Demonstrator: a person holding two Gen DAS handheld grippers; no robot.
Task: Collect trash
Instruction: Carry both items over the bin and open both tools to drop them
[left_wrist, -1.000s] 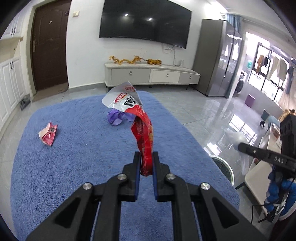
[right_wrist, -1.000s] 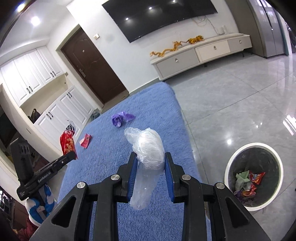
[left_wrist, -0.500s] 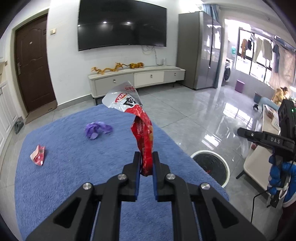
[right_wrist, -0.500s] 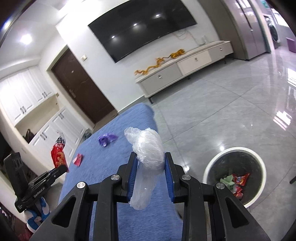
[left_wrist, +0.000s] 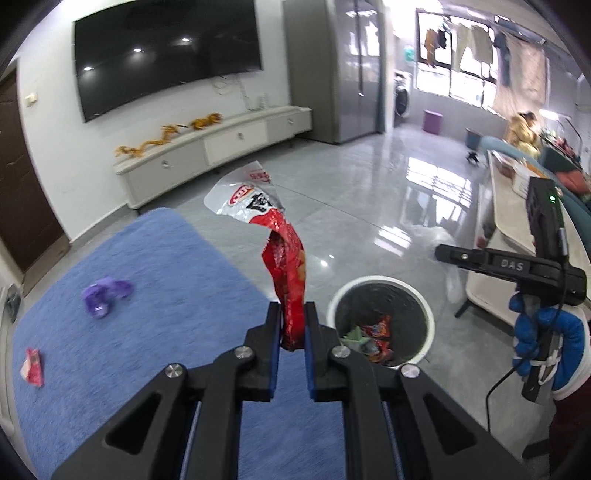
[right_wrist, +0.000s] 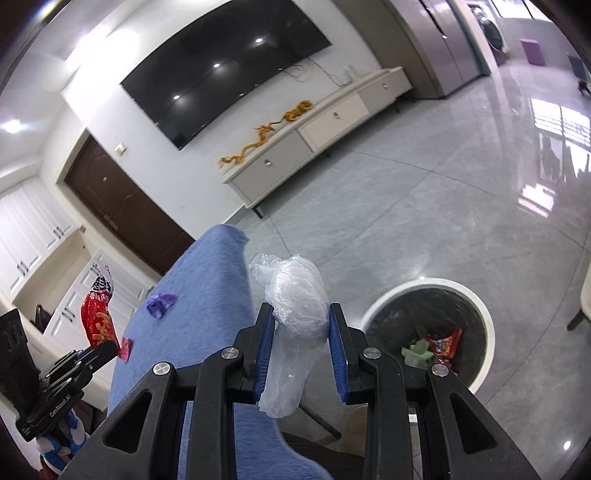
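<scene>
Trash filled both my grippers: my left gripper had its jaws clamped on a red snack bag standing up at centre frame, and my right gripper had its jaws pressed against a crumpled clear plastic bag at lower centre of its view. A white-rimmed bin holding wrappers sat on the grey floor just right of the red bag, lower right in the right wrist view. Left on the blue worktop at the left were a purple scrap and a small red wrapper.
</scene>
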